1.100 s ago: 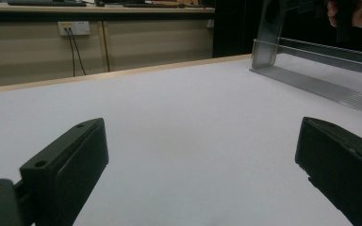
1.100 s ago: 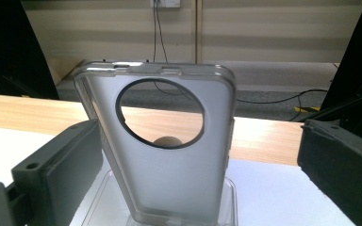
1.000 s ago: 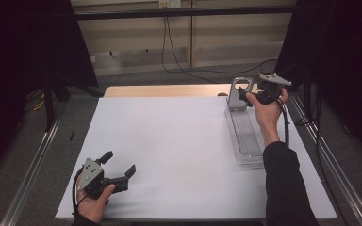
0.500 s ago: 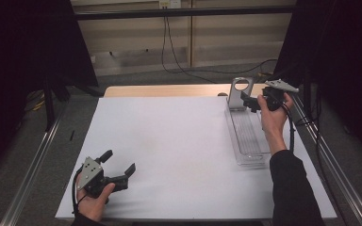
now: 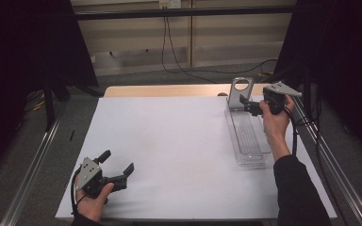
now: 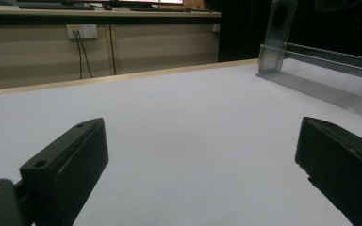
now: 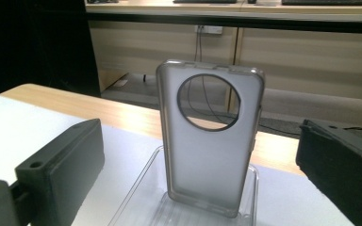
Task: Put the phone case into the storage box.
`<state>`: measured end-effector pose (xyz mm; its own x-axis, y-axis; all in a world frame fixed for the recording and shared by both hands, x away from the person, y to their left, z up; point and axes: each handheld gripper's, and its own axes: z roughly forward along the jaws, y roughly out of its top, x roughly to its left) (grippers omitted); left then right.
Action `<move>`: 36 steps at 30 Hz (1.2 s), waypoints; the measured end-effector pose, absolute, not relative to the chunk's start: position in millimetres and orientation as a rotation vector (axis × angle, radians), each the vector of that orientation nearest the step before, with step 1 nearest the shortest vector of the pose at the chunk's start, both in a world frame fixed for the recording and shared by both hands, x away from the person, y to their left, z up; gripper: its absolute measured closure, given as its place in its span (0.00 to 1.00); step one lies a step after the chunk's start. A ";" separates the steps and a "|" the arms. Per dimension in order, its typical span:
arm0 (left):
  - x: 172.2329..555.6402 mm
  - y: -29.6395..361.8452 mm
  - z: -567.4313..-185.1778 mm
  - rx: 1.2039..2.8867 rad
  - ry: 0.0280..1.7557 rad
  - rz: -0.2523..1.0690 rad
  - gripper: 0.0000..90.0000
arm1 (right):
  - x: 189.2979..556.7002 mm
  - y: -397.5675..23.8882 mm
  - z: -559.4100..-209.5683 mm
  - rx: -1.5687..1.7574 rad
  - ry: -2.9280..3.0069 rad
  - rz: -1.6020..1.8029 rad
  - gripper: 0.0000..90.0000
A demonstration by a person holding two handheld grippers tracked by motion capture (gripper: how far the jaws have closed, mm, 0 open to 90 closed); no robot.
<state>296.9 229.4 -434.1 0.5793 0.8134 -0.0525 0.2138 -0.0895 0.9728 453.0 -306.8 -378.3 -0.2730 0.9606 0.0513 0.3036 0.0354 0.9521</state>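
- Case (image 7: 210, 141): translucent grey phone case with a round camera cut-out, standing upright at the far end of the rack (image 5: 247, 141), back right on the table; also seen in the high view (image 5: 240, 93)
- Rack: clear, ribbed, long and narrow, lying lengthwise along the right edge of the white mat (image 5: 169, 141); no other case in its slots
- Right gripper (image 5: 249, 104): held just beside the case, jaws spread wide and holding nothing; in its own view the case stands between the two jaws, not yet touched by either
- Left gripper (image 5: 118, 169): resting low at the near left of the mat, well apart from the rack, jaws released and empty (image 6: 193, 160)
- Step in hand, as judged: closing on the case to lift it from the rack
- Approach: keep the case centred between the jaws, pads square to its long side edges, not across the cut-out
- Grip: close gently; the shell looks thin and flexible and may bow or spring out under a hard squeeze
- Lift: draw straight up along the slot; tilting may drag the light rack along
- Left gripper could steady the near end of the rack if it shifts
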 end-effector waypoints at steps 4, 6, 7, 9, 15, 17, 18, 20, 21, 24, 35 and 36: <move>295.4 227.0 -433.2 1.621 0.866 0.628 0.04 | 447.5 -306.5 -379.0 1.284 1.658 1.266 0.01; 295.5 226.9 -433.3 1.622 0.863 0.625 0.04 | 442.7 -306.3 -378.9 1.276 1.657 1.278 0.01; 295.7 227.0 -433.4 1.622 0.865 0.626 0.04 | 440.0 -306.4 -378.7 1.271 1.668 1.277 0.01; 296.1 227.8 -433.6 1.617 0.879 0.629 0.04 | 436.5 -307.6 -378.3 1.271 1.665 1.281 0.01; 294.0 230.7 -432.4 1.600 0.889 0.639 0.04 | 427.3 -311.8 -375.6 1.264 1.663 1.289 0.01; 293.3 230.4 -432.5 1.593 0.892 0.639 0.04 | 423.4 -312.7 -374.7 1.251 1.660 1.292 0.01; 293.0 230.5 -432.4 1.593 0.890 0.638 0.04 | 421.4 -313.4 -374.5 1.246 1.656 1.297 0.01; 292.5 230.6 -432.2 1.599 0.883 0.635 0.04 | 417.7 -314.3 -374.1 1.245 1.650 1.306 0.01; 292.3 230.4 -432.3 1.600 0.882 0.633 0.04 | 414.7 -314.6 -374.0 1.246 1.644 1.309 0.01; 292.4 230.4 -432.4 1.599 0.885 0.634 0.04 | 408.0 -314.7 -374.8 1.236 1.644 1.317 0.01; 291.6 230.8 -431.7 1.582 0.885 0.637 0.04 | 380.8 -320.1 -376.0 1.208 1.633 1.333 0.01; 291.5 230.8 -431.7 1.582 0.885 0.638 0.04 | 378.4 -320.0 -375.7 1.203 1.638 1.325 0.00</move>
